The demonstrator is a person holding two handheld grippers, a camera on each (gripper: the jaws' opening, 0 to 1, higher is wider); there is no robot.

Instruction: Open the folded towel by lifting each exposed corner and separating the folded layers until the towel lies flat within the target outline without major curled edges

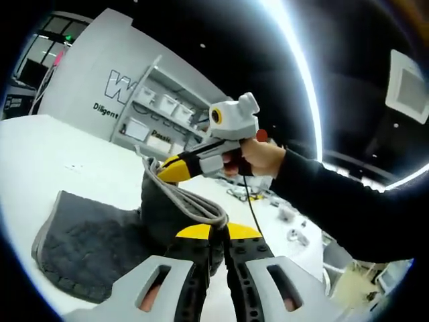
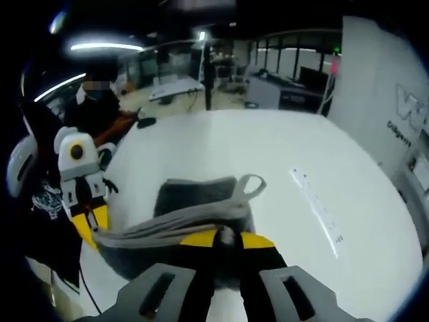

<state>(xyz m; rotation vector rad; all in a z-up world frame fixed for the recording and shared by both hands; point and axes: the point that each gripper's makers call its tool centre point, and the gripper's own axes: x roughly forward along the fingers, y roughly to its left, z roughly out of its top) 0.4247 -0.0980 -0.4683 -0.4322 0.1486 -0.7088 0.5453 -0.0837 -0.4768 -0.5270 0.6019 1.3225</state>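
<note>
A dark grey towel [image 1: 87, 248] with a pale grey hem lies partly on the white table [image 1: 53, 154], with one edge lifted into a stretched fold. In the left gripper view my left gripper [image 1: 218, 233] is shut on that hem close to the camera. My right gripper [image 1: 167, 169], held by a hand, pinches the same hem farther along. In the right gripper view the towel [image 2: 194, 194] hangs between my right gripper [image 2: 226, 239], shut on its edge, and my left gripper [image 2: 90, 228] at the left. A hanging loop [image 2: 251, 184] sticks up from the hem.
Shelves with white bins [image 1: 161, 111] stand against a lettered wall beyond the table. Small loose items [image 1: 288, 215] lie at the table's right. A white marked strip [image 2: 315, 198] lies on the table [image 2: 268, 147]. A person [image 2: 100, 100] sits beyond its far edge.
</note>
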